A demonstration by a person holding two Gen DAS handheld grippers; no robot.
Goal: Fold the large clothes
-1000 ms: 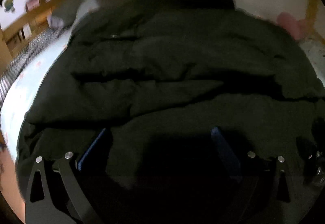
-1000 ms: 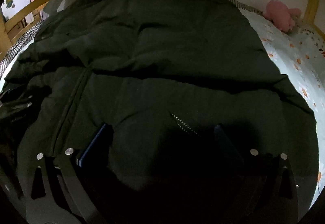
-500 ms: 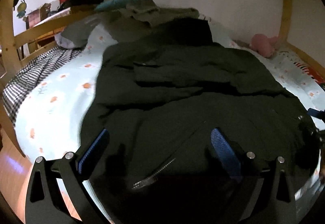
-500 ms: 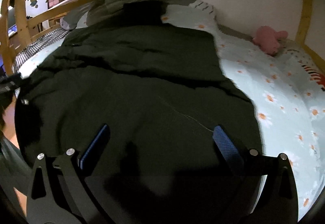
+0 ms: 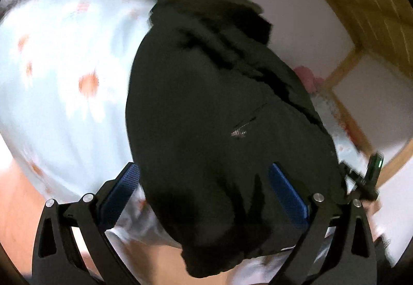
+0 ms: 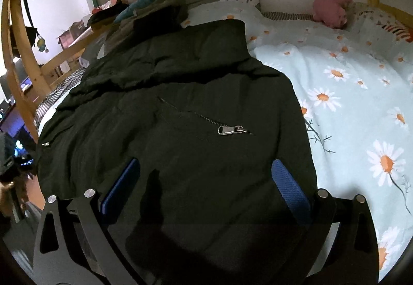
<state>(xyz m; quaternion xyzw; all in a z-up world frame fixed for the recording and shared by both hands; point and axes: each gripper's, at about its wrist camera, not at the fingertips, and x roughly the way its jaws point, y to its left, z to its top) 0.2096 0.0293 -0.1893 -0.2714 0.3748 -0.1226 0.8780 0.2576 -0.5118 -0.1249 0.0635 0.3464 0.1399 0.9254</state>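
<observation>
Black jacket [image 6: 180,117], daisy-print pale blue bedsheet [image 6: 348,104], pink plush toy [image 6: 331,10]

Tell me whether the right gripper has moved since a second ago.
Yes. The right gripper has drawn back and up from the black jacket: the pink plush toy and the daisy sheet now show far more, and the jacket looks smaller.

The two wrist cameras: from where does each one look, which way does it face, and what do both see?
Left wrist: sits on the left gripper, tilted, blurred, facing the dark jacket; both blue pads show, open.
Right wrist: sits on the right gripper, level, facing along the bed over the jacket's zipper pull; pads open.
Shared: jacket, daisy bedsheet, pink plush toy.
</observation>
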